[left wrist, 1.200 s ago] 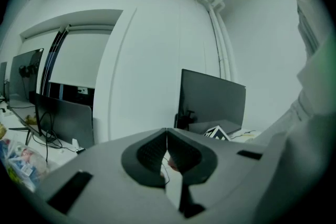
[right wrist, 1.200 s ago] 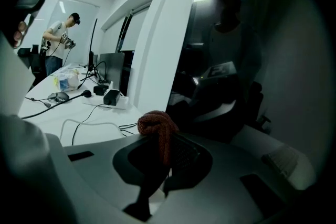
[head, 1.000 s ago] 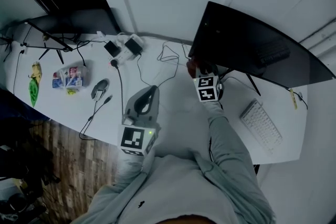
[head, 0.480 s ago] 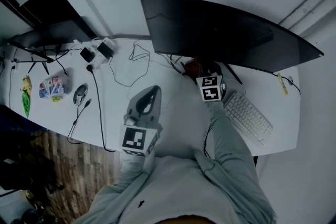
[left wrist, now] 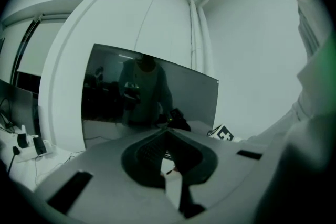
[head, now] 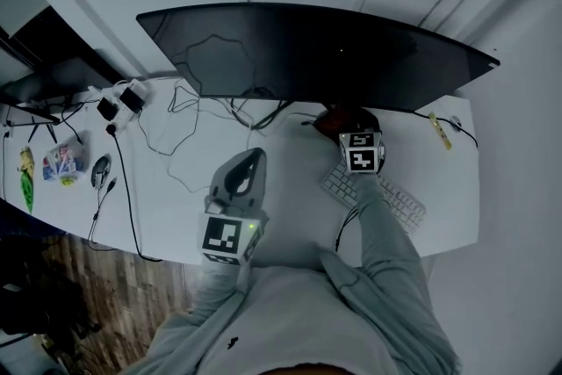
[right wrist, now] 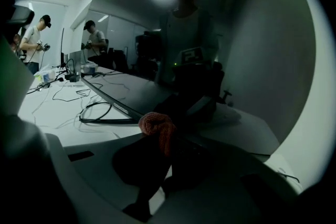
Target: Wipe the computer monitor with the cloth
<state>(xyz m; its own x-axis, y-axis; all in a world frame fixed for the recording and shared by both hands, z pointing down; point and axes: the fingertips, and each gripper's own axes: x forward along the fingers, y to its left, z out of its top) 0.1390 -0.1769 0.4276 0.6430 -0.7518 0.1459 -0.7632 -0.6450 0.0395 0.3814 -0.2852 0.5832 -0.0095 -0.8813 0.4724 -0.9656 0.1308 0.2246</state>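
A wide curved black monitor (head: 316, 57) stands at the back of the white desk (head: 176, 189). My right gripper (head: 345, 124) is shut on a reddish cloth (head: 329, 120), held at the monitor's lower edge right of its middle. In the right gripper view the cloth (right wrist: 157, 128) bunches out of the gripper (right wrist: 169, 140), close before the dark screen (right wrist: 157, 86), which reflects a person. My left gripper (head: 251, 155) hovers over the desk in front of the monitor, jaws together and empty. Through that gripper (left wrist: 165, 130) the monitor (left wrist: 152, 92) shows ahead.
A white keyboard (head: 373, 193) lies below my right gripper. Loose cables (head: 202, 127) trail across the desk to a power strip (head: 118, 101) at the left. A mouse (head: 101, 171) and snack packets (head: 60, 162) lie near the left edge. People stand at the far left (right wrist: 34, 42).
My right gripper has carried the cloth rightwards along the monitor's lower edge, from its left corner to right of its middle. The head view has swung with it. The left gripper stays put.
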